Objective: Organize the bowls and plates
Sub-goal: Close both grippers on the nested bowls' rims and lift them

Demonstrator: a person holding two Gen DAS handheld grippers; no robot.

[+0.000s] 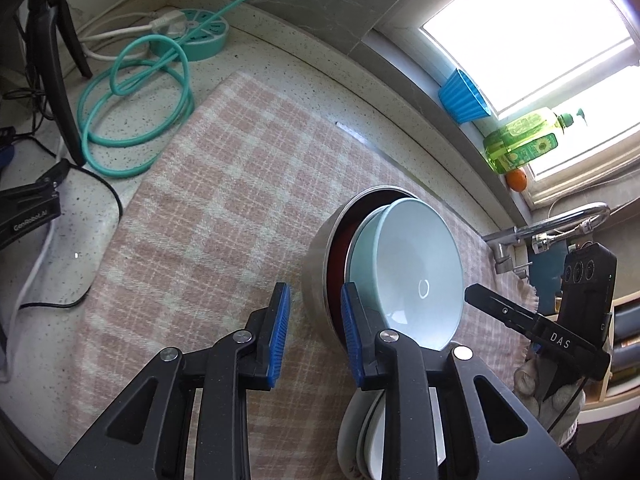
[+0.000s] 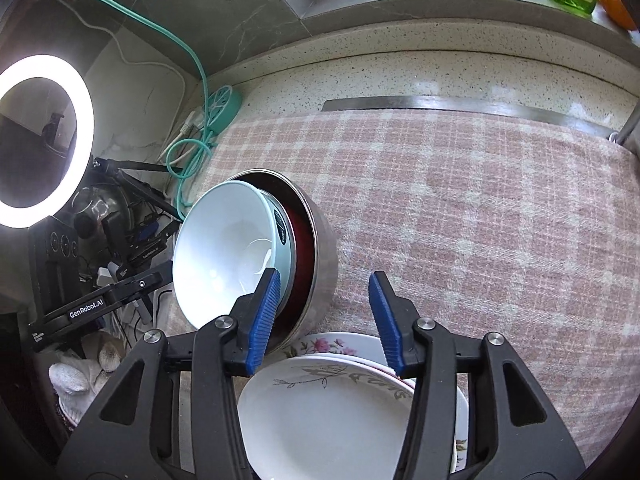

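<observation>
Three nested bowls lie tilted on the pink checked cloth (image 1: 220, 200): a steel bowl (image 1: 316, 280) outside, a dark red one (image 1: 338, 256) inside it, and a pale blue bowl (image 1: 416, 264) innermost. My left gripper (image 1: 316, 336) is open; its right finger overlaps the stack's rim and only cloth and the steel wall show between the pads. My right gripper (image 2: 324, 320) is open beside the steel bowl (image 2: 320, 252), its left finger in front of the pale blue bowl (image 2: 224, 256). A stack of flowered white plates (image 2: 340, 412) lies under it.
A teal power strip (image 1: 196, 36) and coiled teal cable (image 1: 136, 120) lie at the far left. On the sill stand a blue cup (image 1: 464, 96) and a green soap bottle (image 1: 524, 140). The faucet (image 1: 560, 224) is at the right. A ring light (image 2: 40, 140) glows beyond a gloved hand (image 2: 80, 380).
</observation>
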